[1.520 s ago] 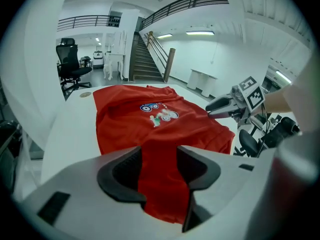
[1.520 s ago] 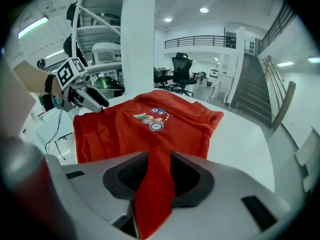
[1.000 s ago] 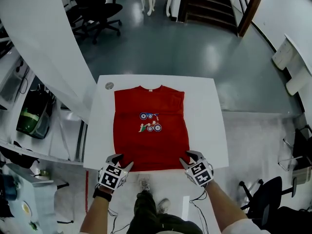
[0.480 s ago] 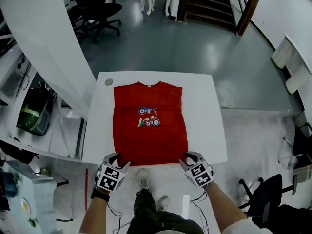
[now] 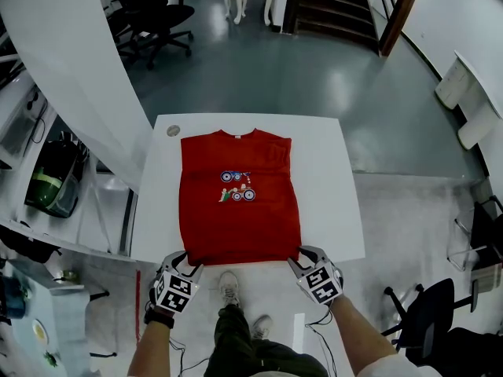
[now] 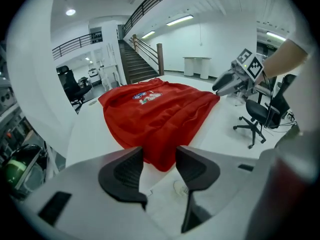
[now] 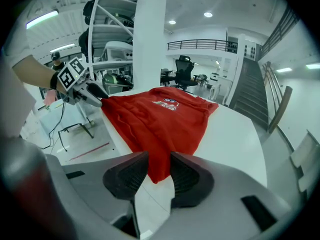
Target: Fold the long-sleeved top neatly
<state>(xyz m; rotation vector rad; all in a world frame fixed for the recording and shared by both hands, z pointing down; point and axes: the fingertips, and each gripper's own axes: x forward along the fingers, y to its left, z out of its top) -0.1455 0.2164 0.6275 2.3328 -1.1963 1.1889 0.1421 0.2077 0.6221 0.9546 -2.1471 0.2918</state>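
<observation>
A red long-sleeved top (image 5: 240, 203) with a small printed picture lies flat on the white table (image 5: 326, 195), collar at the far side and sleeves tucked out of sight. Its hem reaches the near edge. My left gripper (image 5: 185, 262) is at the hem's left corner; in the left gripper view that gripper (image 6: 159, 166) has the corner of the top (image 6: 155, 114) between jaws that have just closed a little, and a gap still shows. My right gripper (image 5: 299, 256) is at the right corner. In the right gripper view it (image 7: 160, 171) stands open around the hanging tip of the top (image 7: 160, 124).
A small grey disc (image 5: 173, 130) lies at the table's far left corner. A thick white column (image 5: 71, 77) and a shelf stand to the left. Office chairs (image 5: 153, 14) and stairs (image 5: 330, 6) are beyond. The person's legs and shoes (image 5: 229, 287) are below the near edge.
Both grippers have drawn back from over the table to its near edge. The top has kept its place on the table.
</observation>
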